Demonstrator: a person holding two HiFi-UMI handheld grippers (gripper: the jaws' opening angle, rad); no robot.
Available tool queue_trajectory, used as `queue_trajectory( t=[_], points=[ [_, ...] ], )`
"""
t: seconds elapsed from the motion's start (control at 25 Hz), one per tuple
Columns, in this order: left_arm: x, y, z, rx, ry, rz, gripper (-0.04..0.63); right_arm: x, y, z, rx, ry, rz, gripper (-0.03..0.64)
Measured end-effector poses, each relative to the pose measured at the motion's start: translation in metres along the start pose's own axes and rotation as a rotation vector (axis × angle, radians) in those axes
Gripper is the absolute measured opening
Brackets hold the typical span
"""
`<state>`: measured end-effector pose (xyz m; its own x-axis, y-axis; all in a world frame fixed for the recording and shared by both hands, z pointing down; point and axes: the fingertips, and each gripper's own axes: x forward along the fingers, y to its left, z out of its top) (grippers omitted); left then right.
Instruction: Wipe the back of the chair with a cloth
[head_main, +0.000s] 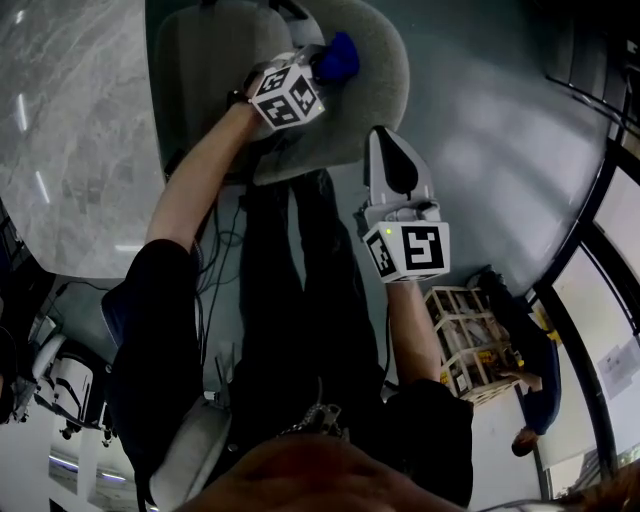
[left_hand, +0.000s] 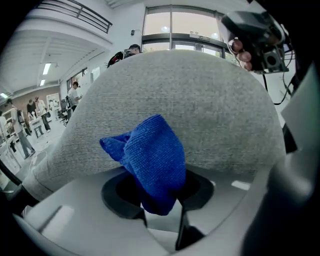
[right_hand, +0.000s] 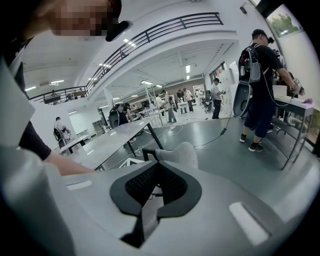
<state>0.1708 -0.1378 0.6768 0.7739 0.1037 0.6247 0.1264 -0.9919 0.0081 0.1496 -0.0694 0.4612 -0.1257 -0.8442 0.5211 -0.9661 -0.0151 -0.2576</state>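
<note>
Item: my left gripper (left_hand: 161, 202), the nearer one, clamped on the blue cloth (left_hand: 152, 155), chair back (left_hand: 200, 95) straight ahead of it; my right gripper (right_hand: 152, 195) closed, empty, held aside.

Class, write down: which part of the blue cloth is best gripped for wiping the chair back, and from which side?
Grip the blue cloth by its bunched lower end, as the left tongs do, coming straight at the chair back. Its loose bulk then sticks out past the tips, likely meeting the fabric first.
</note>
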Motion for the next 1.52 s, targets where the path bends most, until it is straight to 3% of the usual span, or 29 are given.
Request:
queue_trajectory(
  t=[0.8, 1.24, 1.52],
  points=[
    [-0.031, -0.101, -0.016, 0.148, -0.008, -0.237, 0.149, 0.005, 0.024, -0.01, -0.005, 0.007, 0.024, 0.003],
    [-0.06, -0.142, -0.032, 0.172, 0.038, -0.326, 0.149, 0.002, 0.03, -0.006, -0.015, 0.014, 0.05, 0.003],
    [-0.083, -0.158, -0.049, 0.131, 0.063, -0.354, 0.149, 0.005, 0.04, -0.005, -0.037, 0.027, 0.085, 0.003]
  ],
)
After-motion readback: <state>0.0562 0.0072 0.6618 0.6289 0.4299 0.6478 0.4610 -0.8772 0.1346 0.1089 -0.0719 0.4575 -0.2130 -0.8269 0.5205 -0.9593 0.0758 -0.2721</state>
